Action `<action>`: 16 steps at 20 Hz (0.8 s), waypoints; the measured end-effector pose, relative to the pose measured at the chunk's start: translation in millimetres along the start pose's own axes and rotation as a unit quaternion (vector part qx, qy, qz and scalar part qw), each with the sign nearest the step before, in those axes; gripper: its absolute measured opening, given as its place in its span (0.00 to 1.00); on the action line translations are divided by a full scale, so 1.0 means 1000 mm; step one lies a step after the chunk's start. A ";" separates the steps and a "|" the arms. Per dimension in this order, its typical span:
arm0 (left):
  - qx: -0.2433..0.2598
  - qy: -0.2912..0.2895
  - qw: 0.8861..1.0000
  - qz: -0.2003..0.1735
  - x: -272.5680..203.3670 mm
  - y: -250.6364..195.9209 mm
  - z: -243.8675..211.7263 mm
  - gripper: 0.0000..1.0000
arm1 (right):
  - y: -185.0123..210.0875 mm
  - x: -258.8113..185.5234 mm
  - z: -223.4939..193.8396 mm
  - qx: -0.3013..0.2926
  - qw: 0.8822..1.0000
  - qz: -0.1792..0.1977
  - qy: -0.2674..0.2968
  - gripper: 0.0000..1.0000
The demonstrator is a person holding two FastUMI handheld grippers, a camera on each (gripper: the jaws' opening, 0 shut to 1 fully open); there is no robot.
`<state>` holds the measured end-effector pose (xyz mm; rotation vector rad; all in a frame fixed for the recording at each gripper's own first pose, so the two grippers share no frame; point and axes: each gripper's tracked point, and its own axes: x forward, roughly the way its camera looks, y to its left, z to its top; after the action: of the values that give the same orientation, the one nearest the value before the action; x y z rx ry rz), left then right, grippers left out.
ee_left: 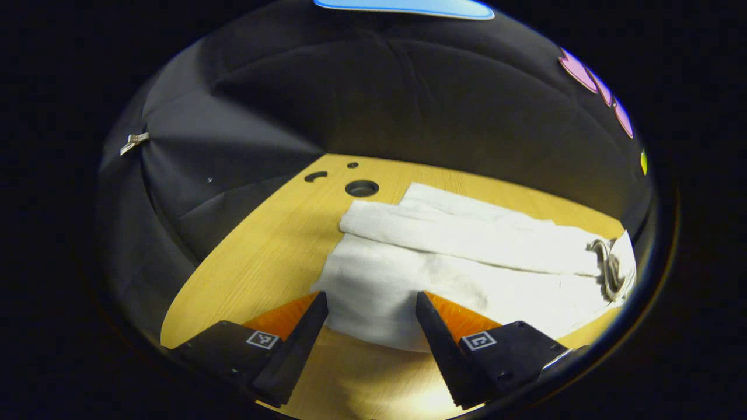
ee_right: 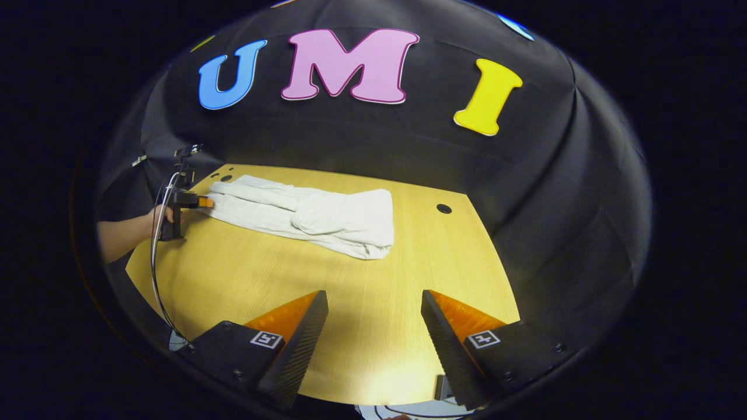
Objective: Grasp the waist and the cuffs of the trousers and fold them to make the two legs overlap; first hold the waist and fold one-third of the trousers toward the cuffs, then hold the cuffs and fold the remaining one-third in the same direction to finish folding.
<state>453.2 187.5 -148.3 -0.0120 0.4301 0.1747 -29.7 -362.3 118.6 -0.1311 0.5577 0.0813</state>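
Observation:
White trousers lie flat on the wooden table, legs overlapped. Their cuff end is nearest in the left gripper view, and a drawstring shows at the far right end. My left gripper is open, with its fingertips either side of the near cuff edge and cloth lying between them. In the right gripper view the trousers stretch across the far left of the table, with a doubled layer at their right end. A hand holds the left gripper at the cuff end. My right gripper is open over bare wood, well short of the trousers.
A round cable hole sits in the table just beyond the cuffs, and another hole lies right of the trousers. A cable hangs from the left gripper past the table's left edge. Black cloth walls close in the table's far sides.

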 end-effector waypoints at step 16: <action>0.079 0.048 0.994 -0.057 -0.004 -0.041 -0.006 0.07 | 0.013 -0.005 -0.026 0.058 0.998 0.001 0.014 0.98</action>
<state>454.1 145.8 -153.0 0.1109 0.5361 0.0263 -49.0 -353.3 97.9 -0.0189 0.5884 0.0480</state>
